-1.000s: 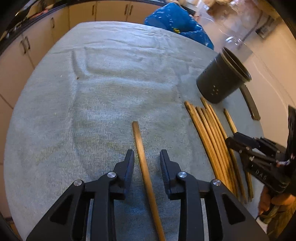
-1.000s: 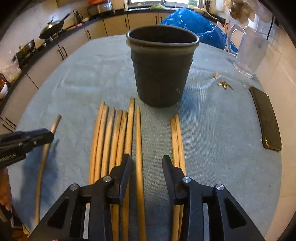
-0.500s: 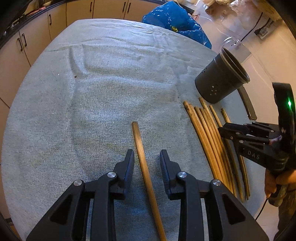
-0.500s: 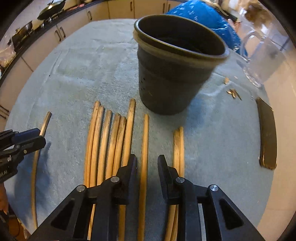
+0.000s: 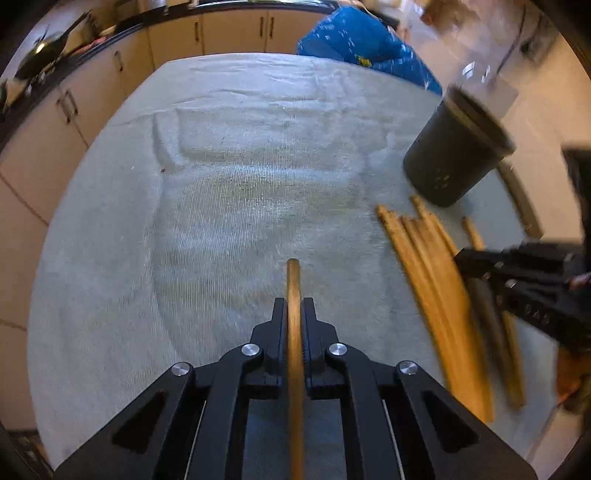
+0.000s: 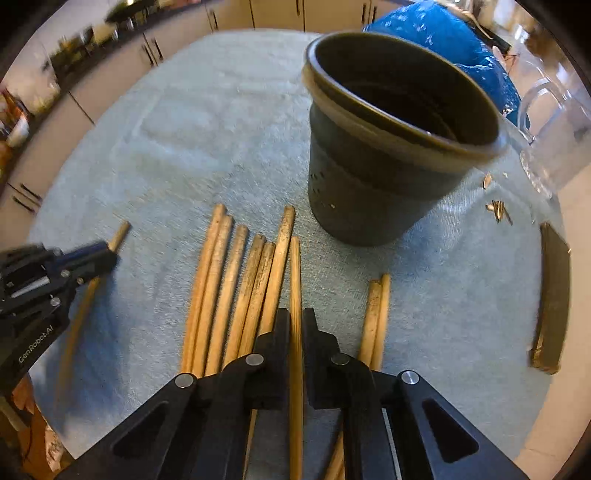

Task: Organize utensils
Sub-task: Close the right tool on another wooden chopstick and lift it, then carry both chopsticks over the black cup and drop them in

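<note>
The left gripper (image 5: pixel 294 310) fills the bottom centre of the left wrist view, its jaws closing on a single wooden chopstick (image 5: pixel 294 288) that runs straight up the middle of the frame between the pads, its blunt tip poking out just past the fingertips over the pale blue-grey towel (image 5: pixel 221 184) that covers the table. In the right wrist view the right gripper (image 6: pixel 295 321) sits likewise at the bottom centre, pinched tight on another chopstick (image 6: pixel 295 273), the rightmost of a loose row; this stick passes between the pads and reaches up toward the middle of the frame. To its left lies the row of chopsticks (image 6: pixel 236 280), six side by side and roughly parallel, some darkened along their length, touching or nearly touching one another. To the right of the gripper a separate pair of chopsticks (image 6: pixel 376 314) lies close together on the towel. Above them, right of centre, stands a dark perforated utensil holder (image 6: pixel 376 177), upright on the towel with its wide mouth open toward the camera and its inside dark. A blue plastic bag (image 6: pixel 454 40) shows behind it at the upper right, a clear glass pitcher (image 6: pixel 554 147) at the right edge, and a dark flat phone-like slab (image 6: pixel 552 295) lies along the right side of the towel. Cream cabinet doors (image 5: pixel 229 33) line the top of the left wrist view
</note>
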A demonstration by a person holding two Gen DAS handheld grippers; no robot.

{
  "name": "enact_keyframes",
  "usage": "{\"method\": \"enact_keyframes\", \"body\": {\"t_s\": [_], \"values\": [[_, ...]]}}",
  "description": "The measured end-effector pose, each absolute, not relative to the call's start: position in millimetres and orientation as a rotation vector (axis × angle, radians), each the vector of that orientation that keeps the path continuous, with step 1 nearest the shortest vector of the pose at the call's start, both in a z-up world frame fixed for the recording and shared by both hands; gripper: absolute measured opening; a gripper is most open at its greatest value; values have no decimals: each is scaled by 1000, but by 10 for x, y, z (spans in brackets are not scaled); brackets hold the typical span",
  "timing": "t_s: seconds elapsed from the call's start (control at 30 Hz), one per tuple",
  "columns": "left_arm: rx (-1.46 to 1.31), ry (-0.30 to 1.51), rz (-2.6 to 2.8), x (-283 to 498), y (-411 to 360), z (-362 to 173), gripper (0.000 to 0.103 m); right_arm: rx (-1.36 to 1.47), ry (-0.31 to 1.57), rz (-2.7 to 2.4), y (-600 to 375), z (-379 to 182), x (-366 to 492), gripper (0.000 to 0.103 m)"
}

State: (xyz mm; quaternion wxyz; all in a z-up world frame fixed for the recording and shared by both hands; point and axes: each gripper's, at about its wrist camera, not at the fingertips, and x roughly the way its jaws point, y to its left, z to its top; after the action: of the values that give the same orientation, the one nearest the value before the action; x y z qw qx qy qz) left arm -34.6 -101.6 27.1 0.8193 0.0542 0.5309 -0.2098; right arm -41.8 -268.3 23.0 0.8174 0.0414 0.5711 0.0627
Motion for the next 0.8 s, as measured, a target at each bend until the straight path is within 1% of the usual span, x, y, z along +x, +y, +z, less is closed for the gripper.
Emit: {"method": "enact_keyframes", "body": {"t_s": [0.17, 0.57, 0.8], "values": [[106, 988, -471, -701, -956, 684, 7, 179, 1069, 163, -2812, 463, -862, 6], [54, 684, -580, -1711, -937, 1634, 7, 270, 745, 114, -3052, 1193, -1937, 6], [5, 571, -646, -1954, -1052, 1974, 7, 314, 618, 75, -3117, 1450, -2231, 6]]}}
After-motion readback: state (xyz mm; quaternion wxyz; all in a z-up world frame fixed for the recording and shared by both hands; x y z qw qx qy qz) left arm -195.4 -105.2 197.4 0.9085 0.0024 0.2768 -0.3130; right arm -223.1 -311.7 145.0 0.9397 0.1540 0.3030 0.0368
